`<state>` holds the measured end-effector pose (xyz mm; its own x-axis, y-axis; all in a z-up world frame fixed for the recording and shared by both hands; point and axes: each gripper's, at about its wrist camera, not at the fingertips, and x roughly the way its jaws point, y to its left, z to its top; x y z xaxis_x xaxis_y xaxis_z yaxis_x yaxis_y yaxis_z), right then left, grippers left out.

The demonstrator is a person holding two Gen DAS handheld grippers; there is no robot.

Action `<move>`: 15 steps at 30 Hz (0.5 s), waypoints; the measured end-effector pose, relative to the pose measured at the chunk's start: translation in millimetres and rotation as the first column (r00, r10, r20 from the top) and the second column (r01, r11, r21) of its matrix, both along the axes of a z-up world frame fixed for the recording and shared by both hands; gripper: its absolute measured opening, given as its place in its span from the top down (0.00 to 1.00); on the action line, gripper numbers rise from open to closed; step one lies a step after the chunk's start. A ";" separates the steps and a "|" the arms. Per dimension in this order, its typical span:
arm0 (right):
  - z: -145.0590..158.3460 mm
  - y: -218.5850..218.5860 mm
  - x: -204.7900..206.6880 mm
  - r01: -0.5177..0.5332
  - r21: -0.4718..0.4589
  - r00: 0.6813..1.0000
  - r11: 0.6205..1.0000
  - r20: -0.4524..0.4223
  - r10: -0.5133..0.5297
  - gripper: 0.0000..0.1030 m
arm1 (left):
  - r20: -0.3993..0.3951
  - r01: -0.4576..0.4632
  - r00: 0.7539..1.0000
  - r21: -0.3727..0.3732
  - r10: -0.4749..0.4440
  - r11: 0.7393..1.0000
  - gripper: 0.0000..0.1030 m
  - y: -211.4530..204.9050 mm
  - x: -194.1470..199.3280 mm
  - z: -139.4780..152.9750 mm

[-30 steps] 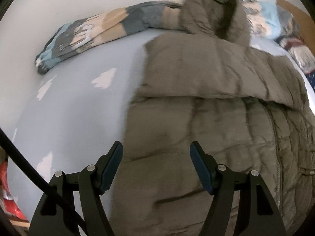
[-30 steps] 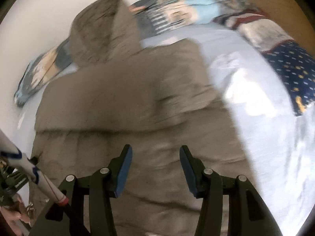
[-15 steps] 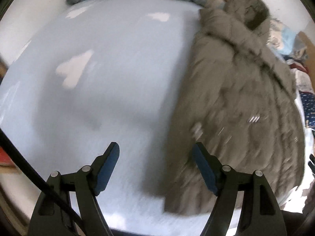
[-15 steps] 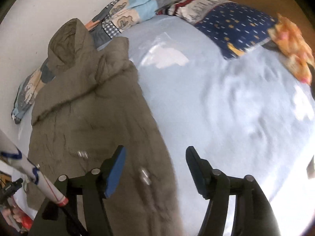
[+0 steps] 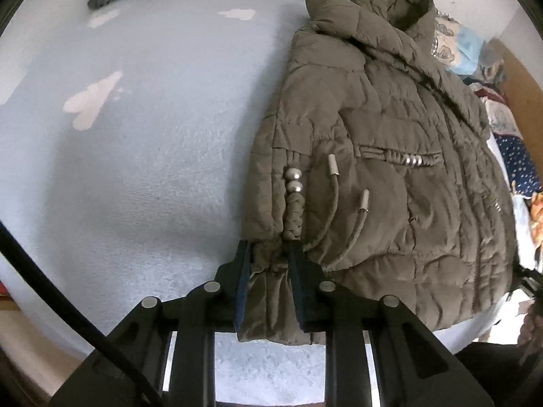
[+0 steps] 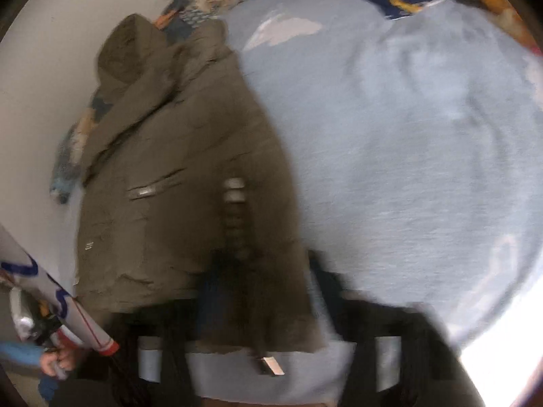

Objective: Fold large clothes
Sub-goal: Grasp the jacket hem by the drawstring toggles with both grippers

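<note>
Left gripper (image 5: 269, 257) has just closed, clamping the near hem corner of the olive-brown quilted hooded jacket (image 5: 390, 156), evidently for folding; right gripper's (image 6: 261, 291) jaws, closing, are too blurred to judge.

Right wrist view, heavily blurred. I see the olive padded jacket (image 6: 176, 176) along the left edge of the pale blue bed (image 6: 407, 156), hood at the far edge. My right gripper (image 6: 258, 288) has just been closing, with the jacket's near hem between its jaws; contact unclear.
</note>
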<state>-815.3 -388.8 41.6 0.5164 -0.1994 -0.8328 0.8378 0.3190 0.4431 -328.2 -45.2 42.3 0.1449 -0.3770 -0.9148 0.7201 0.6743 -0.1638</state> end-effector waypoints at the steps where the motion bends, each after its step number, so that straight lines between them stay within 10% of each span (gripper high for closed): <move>1: 2.9 2.3 3.1 -0.014 -0.022 1.000 1.000 -0.013 0.014 0.78 | 0.014 0.003 1.000 0.001 -0.003 1.000 0.84 0.2 -1.7 1.2; 15: 13.2 11.3 -12.7 -0.005 -0.084 0.992 0.996 -0.122 -0.005 0.83 | 0.121 0.003 0.993 0.023 -0.006 1.000 0.83 7.0 -24.5 9.9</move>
<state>-828.0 -377.5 54.8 0.4117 -0.2710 -0.8701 0.8840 0.3506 0.3090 -352.7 -38.2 52.2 0.2535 -0.3570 -0.8990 0.7366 0.6736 -0.0598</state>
